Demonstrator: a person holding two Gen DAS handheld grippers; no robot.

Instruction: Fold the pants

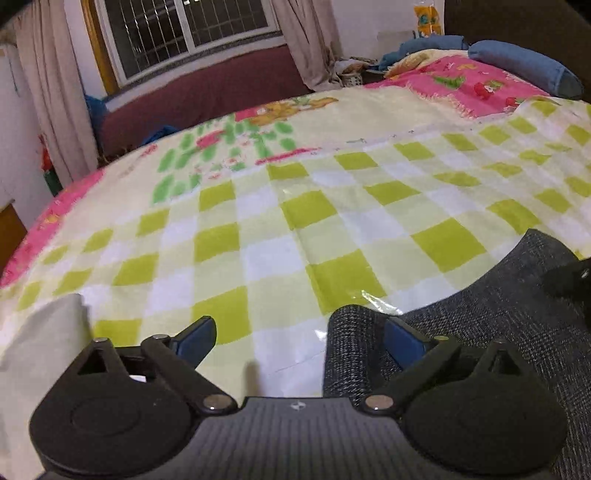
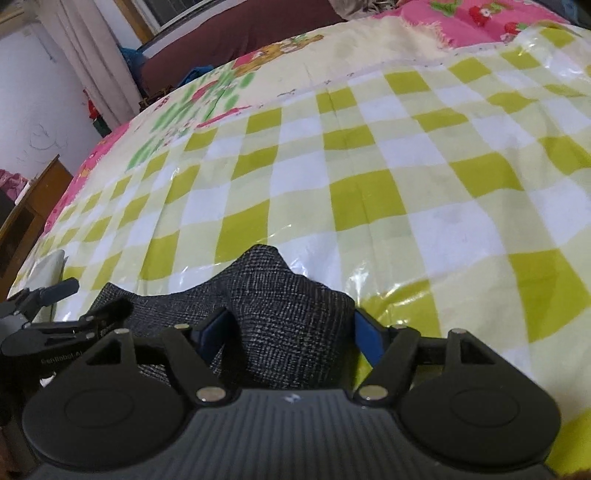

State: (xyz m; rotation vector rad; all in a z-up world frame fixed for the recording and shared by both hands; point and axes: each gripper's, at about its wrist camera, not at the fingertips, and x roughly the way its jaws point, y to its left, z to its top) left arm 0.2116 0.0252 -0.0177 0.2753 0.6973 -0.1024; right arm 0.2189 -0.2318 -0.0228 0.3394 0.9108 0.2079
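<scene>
The dark grey pants (image 1: 491, 314) lie on the bed (image 1: 280, 236), over its green-checked plastic sheet (image 2: 369, 166). From the left wrist view, the left claw (image 1: 301, 338) stands wide open, one blue finger over bare sheet, the other against a raised fold of cloth. Only the right wrist view shows the right claw (image 2: 290, 332) spread around a bunched hump of fabric; whether it pinches it, I cannot tell. The window (image 1: 184, 33) and blue pillow (image 1: 524, 66) appear only on the left.
</scene>
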